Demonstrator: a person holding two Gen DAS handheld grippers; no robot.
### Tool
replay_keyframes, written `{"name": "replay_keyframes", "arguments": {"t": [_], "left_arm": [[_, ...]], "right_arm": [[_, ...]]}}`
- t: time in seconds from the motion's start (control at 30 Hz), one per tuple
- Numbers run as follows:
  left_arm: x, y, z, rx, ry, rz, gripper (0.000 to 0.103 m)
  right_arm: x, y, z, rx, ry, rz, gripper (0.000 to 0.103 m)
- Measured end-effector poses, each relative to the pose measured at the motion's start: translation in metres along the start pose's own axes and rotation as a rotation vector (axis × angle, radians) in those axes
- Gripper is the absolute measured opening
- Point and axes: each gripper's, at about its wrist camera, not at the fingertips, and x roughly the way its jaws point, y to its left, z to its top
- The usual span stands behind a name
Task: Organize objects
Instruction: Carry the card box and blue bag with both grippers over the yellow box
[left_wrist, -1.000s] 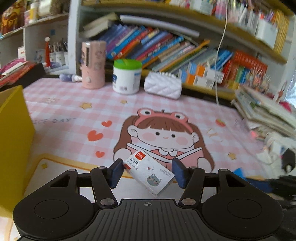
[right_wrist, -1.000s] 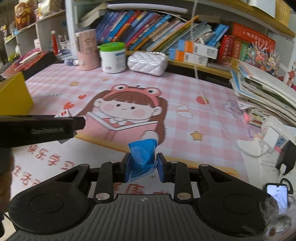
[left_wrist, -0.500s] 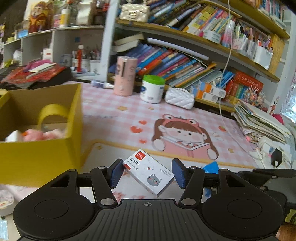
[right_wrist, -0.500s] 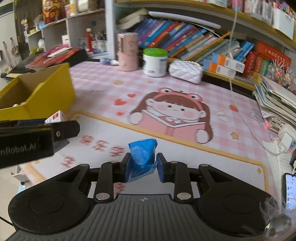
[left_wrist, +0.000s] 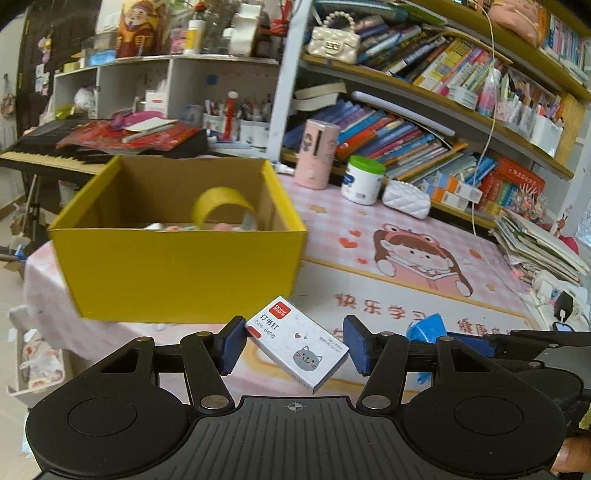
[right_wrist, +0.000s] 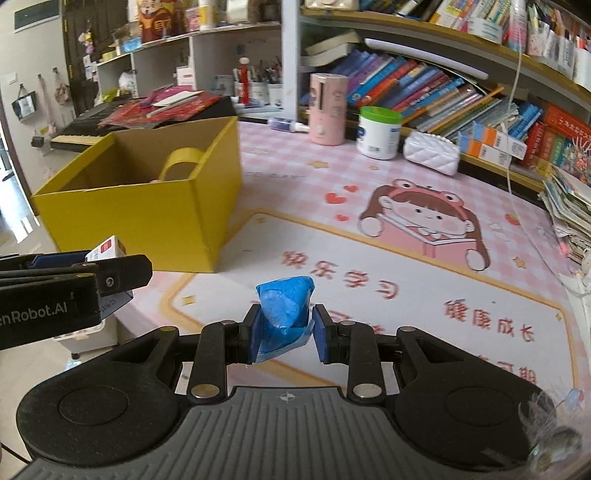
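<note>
My left gripper (left_wrist: 295, 345) is shut on a white staple box (left_wrist: 297, 347) with a red label and a grey cat face, held tilted above the table's front edge. My right gripper (right_wrist: 283, 330) is shut on a crumpled blue packet (right_wrist: 284, 312). An open yellow cardboard box (left_wrist: 177, 258) stands ahead and to the left, with a yellow tape roll (left_wrist: 221, 206) and pink items inside. In the right wrist view the yellow box (right_wrist: 147, 206) is at the left, and my left gripper (right_wrist: 88, 275) with the staple box (right_wrist: 107, 249) is in front of it.
A pink cartoon-girl mat (left_wrist: 406, 266) covers the table. A pink cylinder (left_wrist: 320, 153), a green-lidded white jar (left_wrist: 362, 179) and a white quilted purse (left_wrist: 406, 197) stand at the back by the bookshelves. Stacked papers (left_wrist: 539, 243) and cables lie at the right.
Both grippers have pulled back and turned left, each keeping its object. The yellow box has come from the left edge toward the middle of both views.
</note>
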Motion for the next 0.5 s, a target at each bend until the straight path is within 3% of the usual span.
{"name": "replay_keyframes", "arguments": {"t": [0.5], "left_arm": [[-0.049,0.062,-0.012,-0.017,-0.057,0.046,0.057]], "right_arm": [[-0.013,0.082,-0.010,-0.039,-0.020,0.058,0.027]]}}
